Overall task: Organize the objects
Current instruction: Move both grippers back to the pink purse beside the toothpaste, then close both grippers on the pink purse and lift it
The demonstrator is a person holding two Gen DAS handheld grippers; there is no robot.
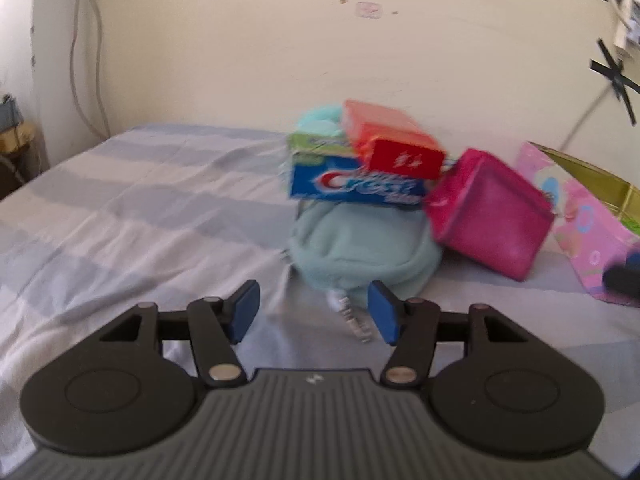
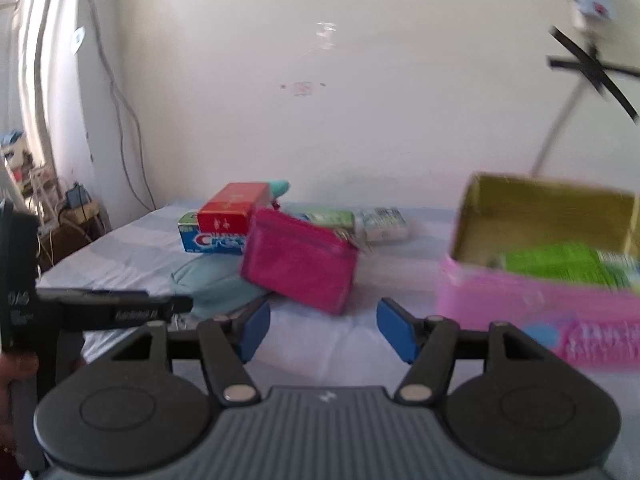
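Left gripper (image 1: 314, 312): spread wide, holding nothing, low over the striped bedsheet (image 1: 120, 200). Just past its blue pads (image 1: 383, 312), a pale teal pouch (image 1: 360, 248) lying flat. Resting on that pouch, a blue Crest toothpaste box (image 1: 352, 187), long axis running left to right across the view. Stacked above, a red-orange box (image 1: 392, 140), tilted, long axis pointing toward the camera and to the right. Leaning against the pile's right side, a magenta pouch (image 1: 488, 212), tipped on one corner.

Right gripper (image 2: 323, 330): also spread wide and empty, aimed at the magenta pouch. To its right, a pink open box (image 2: 520, 300) containing a green packet (image 2: 560, 264).
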